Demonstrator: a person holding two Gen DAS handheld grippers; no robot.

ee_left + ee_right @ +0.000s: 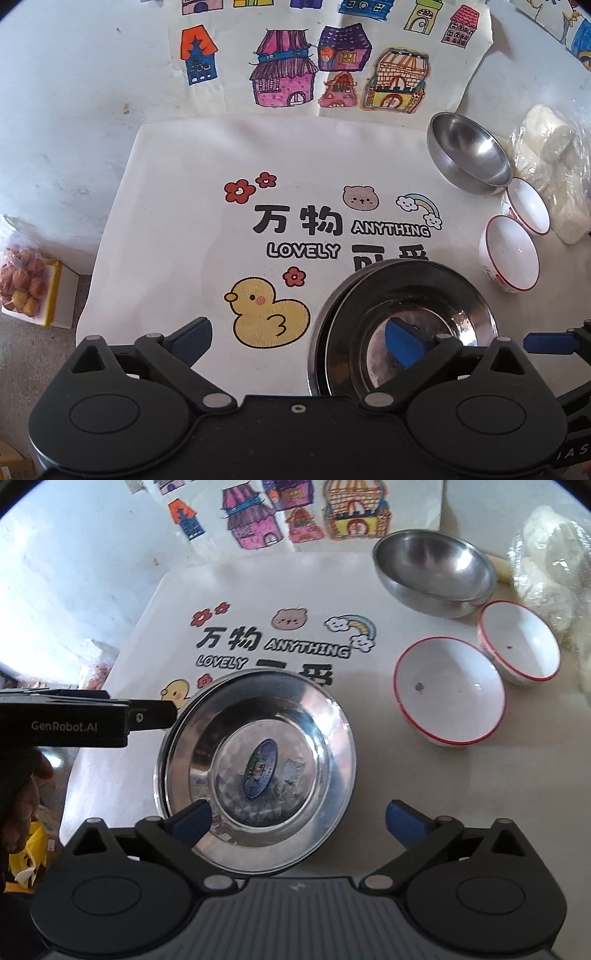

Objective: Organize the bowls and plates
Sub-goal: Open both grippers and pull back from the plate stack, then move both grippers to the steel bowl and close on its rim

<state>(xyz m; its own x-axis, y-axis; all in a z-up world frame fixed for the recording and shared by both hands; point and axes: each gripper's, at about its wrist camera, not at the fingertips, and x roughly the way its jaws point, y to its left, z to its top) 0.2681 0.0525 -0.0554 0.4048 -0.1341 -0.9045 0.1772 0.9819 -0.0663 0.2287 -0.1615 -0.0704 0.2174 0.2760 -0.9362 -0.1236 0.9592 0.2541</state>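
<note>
A stack of shiny steel plates [406, 295] [317, 738] lies on the printed white mat [177, 229] [122, 775]. My left gripper [299, 336] hangs open above the mat, its right finger over the plates' left part and nothing between the pads. My right gripper [301, 819] is open too, its left finger over the plates' near rim. Beyond the plates to the right are two white bowls with red rims [511, 254] [448, 690], side by side, and a steel bowl [469, 151] [432, 572] behind them. The left gripper's fingers [151, 716] reach the plates' left rim in the right wrist view.
Coloured drawings of houses [284, 70] [255, 524] lie past the mat. A clear plastic bag of white lumps [550, 162] [546, 565] sits at the far right beside the bowls. A bag of small reddish fruits [22, 280] rests on a box left of the mat. A person's hand [22, 801] holds the left gripper.
</note>
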